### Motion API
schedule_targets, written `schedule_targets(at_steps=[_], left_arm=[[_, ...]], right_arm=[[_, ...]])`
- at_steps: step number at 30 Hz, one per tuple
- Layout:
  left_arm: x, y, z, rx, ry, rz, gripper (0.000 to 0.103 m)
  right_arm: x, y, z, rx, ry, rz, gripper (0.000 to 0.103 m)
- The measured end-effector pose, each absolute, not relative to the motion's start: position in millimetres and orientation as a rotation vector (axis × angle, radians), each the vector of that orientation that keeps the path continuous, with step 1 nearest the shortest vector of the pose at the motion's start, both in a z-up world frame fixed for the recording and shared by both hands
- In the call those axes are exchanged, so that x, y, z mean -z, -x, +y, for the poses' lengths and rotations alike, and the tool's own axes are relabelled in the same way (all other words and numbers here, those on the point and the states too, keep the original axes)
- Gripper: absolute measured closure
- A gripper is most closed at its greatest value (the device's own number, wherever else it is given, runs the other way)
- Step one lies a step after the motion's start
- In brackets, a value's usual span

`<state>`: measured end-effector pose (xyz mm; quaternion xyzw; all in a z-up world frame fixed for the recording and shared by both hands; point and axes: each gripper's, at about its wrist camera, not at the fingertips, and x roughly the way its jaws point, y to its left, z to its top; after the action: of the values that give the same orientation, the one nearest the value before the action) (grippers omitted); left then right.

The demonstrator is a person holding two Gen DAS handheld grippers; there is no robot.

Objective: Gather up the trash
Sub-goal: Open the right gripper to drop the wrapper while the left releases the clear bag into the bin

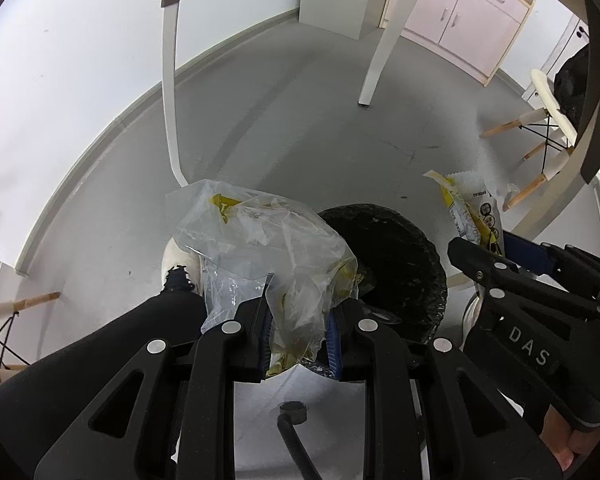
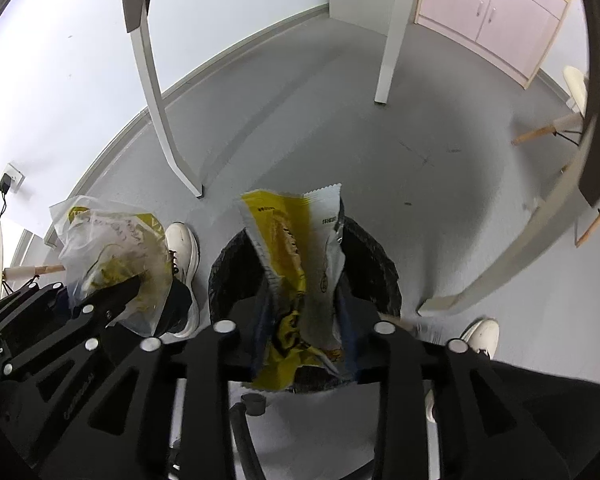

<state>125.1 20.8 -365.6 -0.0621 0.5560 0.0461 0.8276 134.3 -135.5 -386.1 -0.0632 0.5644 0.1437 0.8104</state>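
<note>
Right wrist, crinkled foil wrapper (image 2: pixel 296 264), black-lined bin (image 2: pixel 376 264)

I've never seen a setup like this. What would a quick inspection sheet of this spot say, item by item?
Surface: grey floor, bare apart from small marks.
Job's things: black-lined bin; clear plastic bag of yellow scraps; yellow and white snack wrapper above the bin.
Clutter: nothing seen.
Grippers: left tool shut on the clear plastic bag; right tool has the wrapper between its fingers, grip unclear.
Cables: black charger lead at a wall socket.
Surroundings: white table legs, pink cabinet, wooden-legged chairs, a person's white shoes.
</note>
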Motion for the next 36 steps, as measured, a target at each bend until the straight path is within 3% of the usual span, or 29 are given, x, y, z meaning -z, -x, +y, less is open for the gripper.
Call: schedule_targets(at_steps=[8,14,18,24,33,36], left_arm=[[369,-131,17,-0.102,0.128,1.18,0.082],[378,-136,11,-0.085,0.126,1.19,0.082],[381,-141,3,-0.068,0.123,1.194,0.082],[390,-149,-11,-0.035,0.111,1.211,0.082],[402,-160,-38,-0.001,0.103,1.231,0.081],[402,-161,-46,0.004,0.098,1.228,0.076]], right_arm=[[395,-135,-142,-0.302,0.133,1.212,0.045],[393,-135,-153,-0.294,0.123,1.198,0.023],[392,-134,-167,-0.296,0.108,1.196,0.014],[391,-136,-193,-0.237,0.106,1.184,0.009],[395,-131,-230,-0.157,0.114,1.184,0.008],[395,-130,-240,-0.138,0.106,1.187,0.008]])
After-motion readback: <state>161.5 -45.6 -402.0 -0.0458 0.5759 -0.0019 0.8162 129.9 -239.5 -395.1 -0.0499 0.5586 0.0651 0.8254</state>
